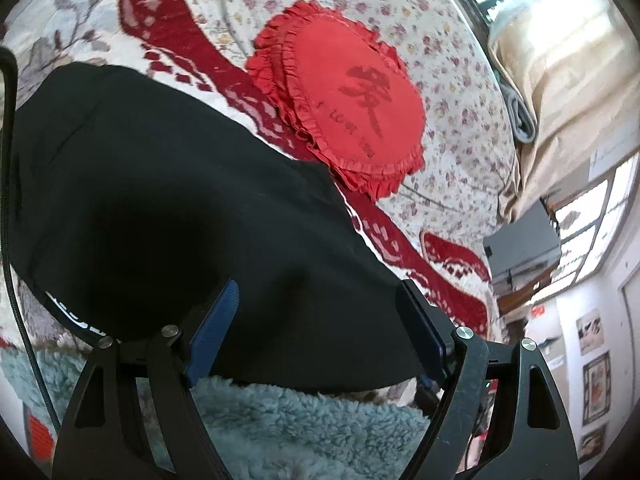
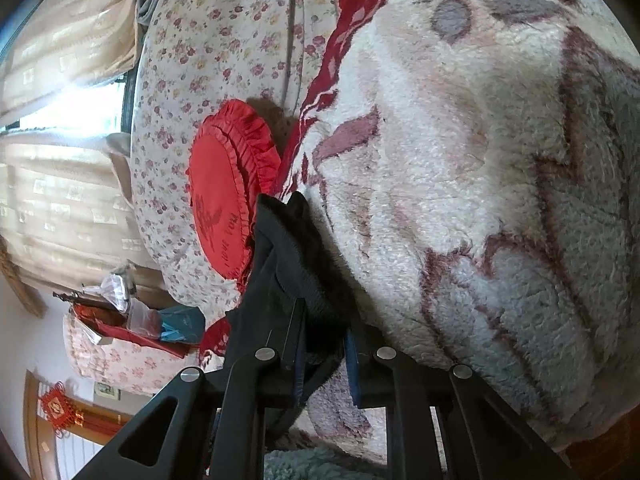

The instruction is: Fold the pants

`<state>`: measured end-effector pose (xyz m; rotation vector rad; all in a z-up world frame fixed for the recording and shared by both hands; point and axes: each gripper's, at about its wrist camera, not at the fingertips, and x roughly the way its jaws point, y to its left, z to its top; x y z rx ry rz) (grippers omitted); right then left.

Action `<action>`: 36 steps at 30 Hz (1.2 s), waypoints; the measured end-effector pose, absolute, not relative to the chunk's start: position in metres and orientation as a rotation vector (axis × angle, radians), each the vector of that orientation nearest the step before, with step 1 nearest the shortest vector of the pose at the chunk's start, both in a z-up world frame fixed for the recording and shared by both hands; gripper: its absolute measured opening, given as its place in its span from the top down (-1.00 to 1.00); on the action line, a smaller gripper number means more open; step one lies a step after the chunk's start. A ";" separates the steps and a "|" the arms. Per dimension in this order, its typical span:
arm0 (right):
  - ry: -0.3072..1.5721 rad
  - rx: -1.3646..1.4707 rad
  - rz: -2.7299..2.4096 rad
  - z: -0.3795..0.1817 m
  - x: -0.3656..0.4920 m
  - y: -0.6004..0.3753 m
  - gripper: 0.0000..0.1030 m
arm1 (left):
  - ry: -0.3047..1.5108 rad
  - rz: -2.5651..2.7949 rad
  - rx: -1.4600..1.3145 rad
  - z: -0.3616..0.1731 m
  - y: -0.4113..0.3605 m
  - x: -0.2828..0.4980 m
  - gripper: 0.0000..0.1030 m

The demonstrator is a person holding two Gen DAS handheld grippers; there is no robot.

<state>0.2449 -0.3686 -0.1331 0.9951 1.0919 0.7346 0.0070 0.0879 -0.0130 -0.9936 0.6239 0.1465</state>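
Black pants [image 1: 160, 200] lie spread on a fleece blanket [image 1: 300, 420] in the left wrist view, with a white-lettered waistband edge at lower left. My left gripper [image 1: 317, 286] stands open over the pants' near edge; its blue pads [image 1: 216, 328] sit on either side of the cloth without pressing it. In the right wrist view a bunched ridge of the pants [image 2: 288, 248], with a ribbed band, runs up from my right gripper [image 2: 325, 320]. That gripper is shut on the black fabric, lifted a little off the pale patterned blanket [image 2: 480, 160].
A round red frilled cushion [image 1: 352, 108] [image 2: 224, 208] lies just beyond the pants on a floral quilt [image 1: 452, 120]. Curtains [image 1: 560, 80] and a window stand past the bed. A black cable [image 1: 8, 200] hangs at the left. Bags and clutter [image 2: 132, 312] sit beside the bed.
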 end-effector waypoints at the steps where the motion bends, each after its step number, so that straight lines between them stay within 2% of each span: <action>1: 1.095 0.997 0.737 -0.133 0.245 -0.369 0.73 | 0.622 0.150 -1.007 -0.014 0.090 0.006 -0.56; 7: 1.101 0.957 0.744 -0.128 0.246 -0.367 0.73 | 0.610 0.194 -1.038 -0.017 0.096 -0.001 -0.56; 10: 1.097 0.899 0.739 -0.118 0.246 -0.363 0.80 | 0.598 0.224 -1.059 -0.019 0.100 -0.006 -0.56; 19: 1.023 0.730 0.858 -0.053 0.249 -0.319 0.83 | 0.472 0.502 -1.129 -0.020 0.122 -0.055 -0.57; 27: 0.968 0.298 1.077 0.013 0.238 -0.186 0.84 | 0.482 0.480 -1.166 -0.027 0.126 -0.054 -0.57; 36: 0.888 -0.314 1.252 0.011 0.183 -0.045 0.84 | 0.474 0.471 -1.231 -0.032 0.128 -0.056 -0.57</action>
